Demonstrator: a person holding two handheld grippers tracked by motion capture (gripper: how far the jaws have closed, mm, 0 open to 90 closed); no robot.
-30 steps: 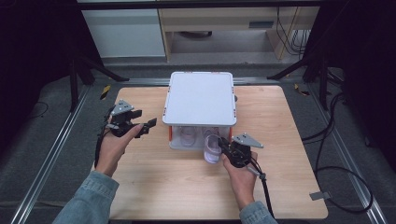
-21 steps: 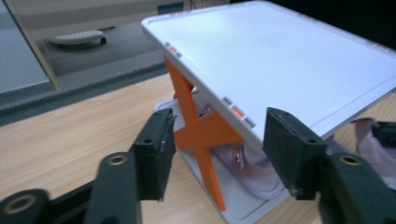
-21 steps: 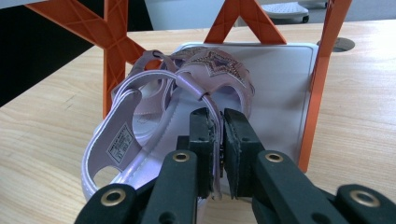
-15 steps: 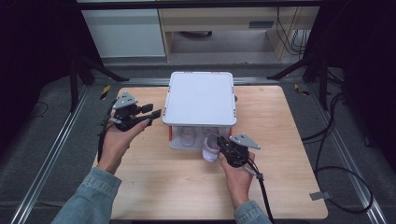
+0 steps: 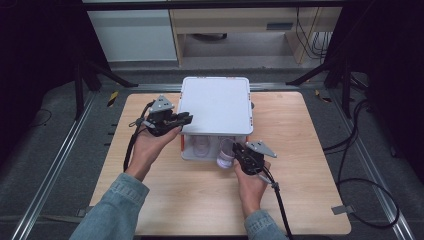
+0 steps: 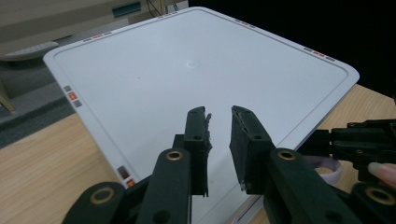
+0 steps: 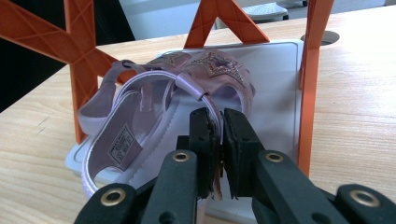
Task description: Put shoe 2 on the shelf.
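Lilac sandal (image 7: 154, 121) carries a white label inside its sole (print too small to read) and lies on the lower shelf of a white-topped rack (image 5: 216, 102) with orange legs, mid-frame on a pale wooden desk (image 5: 310, 150) ringed by dark floor. Right tongs (image 7: 215, 126) are clenched on the sandal's strap. Left tongs (image 6: 219, 135), parted slightly, hover empty over the rack's top.

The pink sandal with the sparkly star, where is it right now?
The pink sandal lies on the bottom shelf of the white rack, between its orange legs, at the front right in the high view. The right gripper pinches its strap.
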